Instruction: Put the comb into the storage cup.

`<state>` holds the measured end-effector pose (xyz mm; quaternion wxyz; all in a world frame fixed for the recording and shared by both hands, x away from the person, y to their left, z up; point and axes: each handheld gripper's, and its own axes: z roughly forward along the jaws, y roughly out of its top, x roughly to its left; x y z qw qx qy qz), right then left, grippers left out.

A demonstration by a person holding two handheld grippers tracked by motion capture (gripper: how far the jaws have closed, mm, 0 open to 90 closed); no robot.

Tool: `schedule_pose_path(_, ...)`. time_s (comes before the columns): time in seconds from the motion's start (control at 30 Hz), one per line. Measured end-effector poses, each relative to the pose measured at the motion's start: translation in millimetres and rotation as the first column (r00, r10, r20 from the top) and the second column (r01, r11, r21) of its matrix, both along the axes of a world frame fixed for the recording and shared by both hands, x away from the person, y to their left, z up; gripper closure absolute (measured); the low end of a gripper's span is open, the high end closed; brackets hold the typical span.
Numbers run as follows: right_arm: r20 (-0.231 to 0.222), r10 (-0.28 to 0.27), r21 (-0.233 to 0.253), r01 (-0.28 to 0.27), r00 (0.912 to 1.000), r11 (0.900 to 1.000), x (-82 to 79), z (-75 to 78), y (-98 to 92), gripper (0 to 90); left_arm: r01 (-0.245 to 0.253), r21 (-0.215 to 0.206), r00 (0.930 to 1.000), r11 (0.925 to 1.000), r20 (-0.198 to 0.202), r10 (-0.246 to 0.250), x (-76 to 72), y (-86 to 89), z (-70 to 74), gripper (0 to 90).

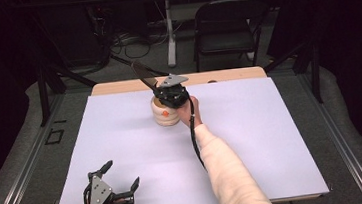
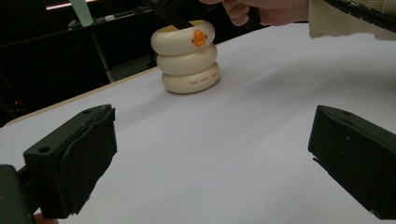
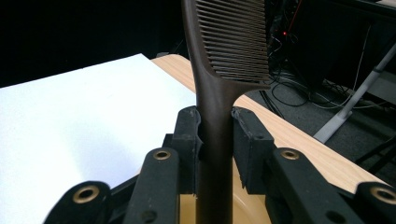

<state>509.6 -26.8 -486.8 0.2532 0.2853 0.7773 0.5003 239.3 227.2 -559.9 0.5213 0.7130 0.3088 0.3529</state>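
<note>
A cream holder (image 1: 166, 112) shaped like three stacked rings, with an orange duck mark, stands at the back middle of the white table cover (image 1: 122, 138); the same holder (image 2: 187, 58) appears in the left gripper view. My right gripper (image 1: 166, 94) hovers over its mouth, shut on the handle of a dark brown comb (image 1: 142, 75). In the right gripper view the comb (image 3: 219, 70) rises between the jaws of the right gripper (image 3: 215, 140), teeth pointing right. My left gripper (image 1: 122, 177) rests near the front left edge, open and empty, its jaws wide apart in the left gripper (image 2: 210, 154) view.
A wooden table edge (image 1: 226, 75) runs along the back of the cover. Behind it stand a black folding chair (image 1: 227, 27), a white table leg (image 1: 170, 32) and loose cables (image 1: 128, 44) on the floor. A sleeved forearm (image 1: 225, 168) crosses the middle right.
</note>
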Motion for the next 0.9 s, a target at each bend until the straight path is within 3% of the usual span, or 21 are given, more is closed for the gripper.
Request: schedule_pose_path(0.9, -0.028, -0.013, -0.028, 0.012, 0.9995, 1.0, 2.9, -8.6, 5.3, 71.9, 0.002, -0.001, 1.0, 1.0, -0.003, -0.002, 0.1, -0.2, -0.3, 1.2)
